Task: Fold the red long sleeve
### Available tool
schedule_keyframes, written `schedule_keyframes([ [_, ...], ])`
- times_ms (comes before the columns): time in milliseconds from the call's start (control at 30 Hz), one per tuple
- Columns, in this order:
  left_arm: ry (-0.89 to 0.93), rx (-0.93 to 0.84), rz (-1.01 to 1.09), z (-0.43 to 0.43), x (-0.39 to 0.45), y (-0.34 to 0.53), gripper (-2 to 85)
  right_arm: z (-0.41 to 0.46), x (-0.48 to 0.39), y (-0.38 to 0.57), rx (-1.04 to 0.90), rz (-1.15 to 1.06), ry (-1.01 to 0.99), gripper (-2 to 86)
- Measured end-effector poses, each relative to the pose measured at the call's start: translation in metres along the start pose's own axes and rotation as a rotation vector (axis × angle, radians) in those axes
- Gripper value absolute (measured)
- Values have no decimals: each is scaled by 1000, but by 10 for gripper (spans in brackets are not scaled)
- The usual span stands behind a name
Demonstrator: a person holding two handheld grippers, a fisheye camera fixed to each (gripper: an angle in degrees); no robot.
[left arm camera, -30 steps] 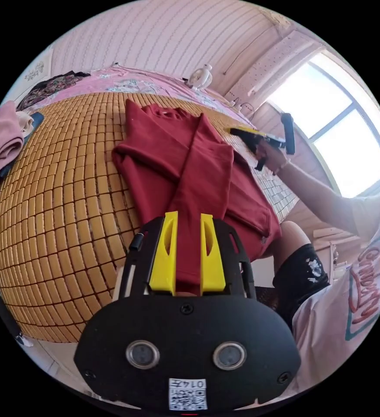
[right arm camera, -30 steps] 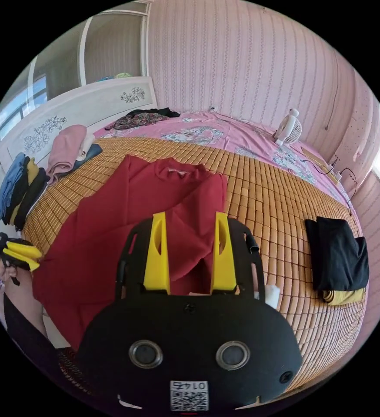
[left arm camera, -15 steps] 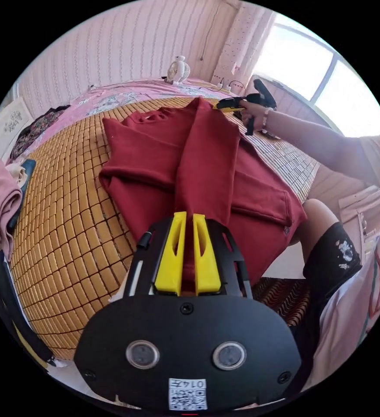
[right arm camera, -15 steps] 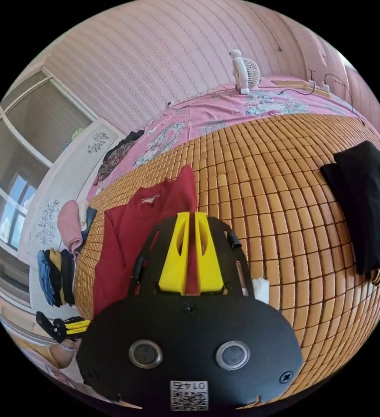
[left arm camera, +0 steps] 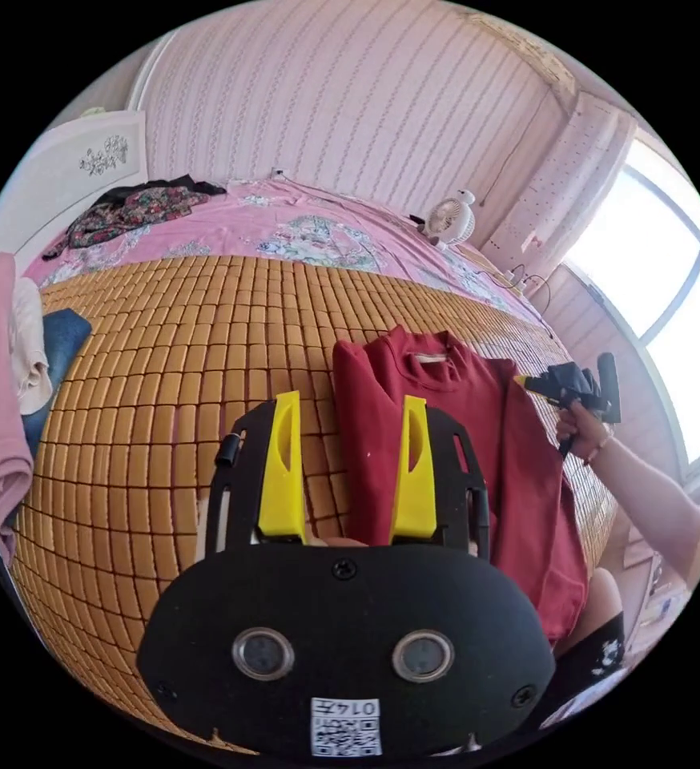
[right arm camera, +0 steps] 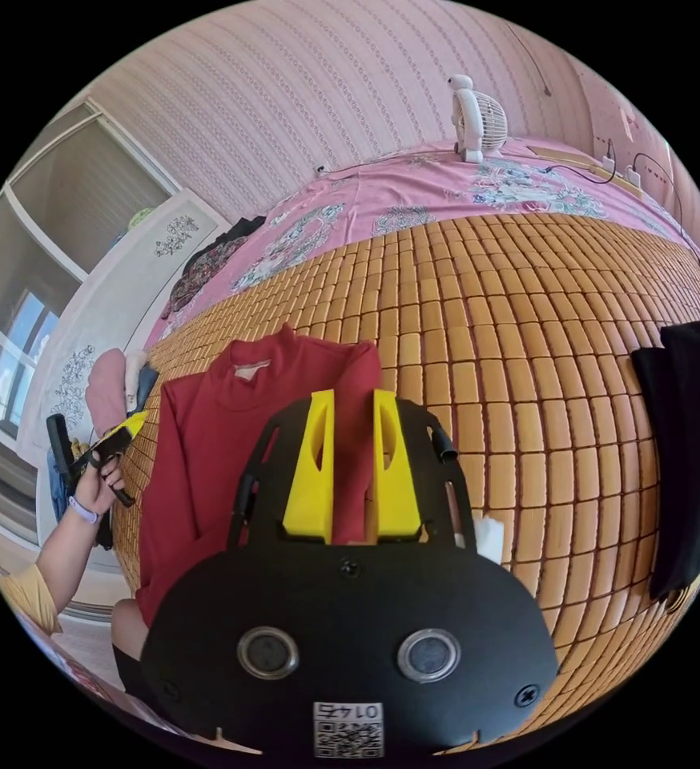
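On the bamboo mat (left arm camera: 166, 384) lies the red long sleeve (left arm camera: 446, 424), left tool (left arm camera: 348, 469) apart, right tool (right arm camera: 354, 465) slightly parted.

Both views are bright with daylight. In the left gripper view the window (left arm camera: 670, 336) at the right is blown out to near white, with no detail through the glass, and the pink wall (left arm camera: 350, 120) beside it looks washed. Colours on the bamboo mat (left arm camera: 166, 384) stay warm and saturated. Shadows are soft and short. The fisheye lens bends straight lines hard toward the edges, and a black ring surrounds each circular picture. Focus is sharp at the centre, with only slight softness at the rim; no motion blur shows.
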State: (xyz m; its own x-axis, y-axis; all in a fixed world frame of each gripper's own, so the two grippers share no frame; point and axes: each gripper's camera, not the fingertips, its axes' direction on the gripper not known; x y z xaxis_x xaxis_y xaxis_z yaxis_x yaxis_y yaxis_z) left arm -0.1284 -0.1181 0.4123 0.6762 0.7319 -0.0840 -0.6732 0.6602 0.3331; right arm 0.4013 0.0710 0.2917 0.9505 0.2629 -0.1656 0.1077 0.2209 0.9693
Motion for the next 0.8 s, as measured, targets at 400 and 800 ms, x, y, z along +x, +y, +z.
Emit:
schedule_keyframes([
  [400,258,76,21,-95,23,-24,39,-148,-10,46,281,-171,-277,21],
  [800,160,-181,-2,-289,32,334,21,-226,-4,361,-110,-78,-73,69],
])
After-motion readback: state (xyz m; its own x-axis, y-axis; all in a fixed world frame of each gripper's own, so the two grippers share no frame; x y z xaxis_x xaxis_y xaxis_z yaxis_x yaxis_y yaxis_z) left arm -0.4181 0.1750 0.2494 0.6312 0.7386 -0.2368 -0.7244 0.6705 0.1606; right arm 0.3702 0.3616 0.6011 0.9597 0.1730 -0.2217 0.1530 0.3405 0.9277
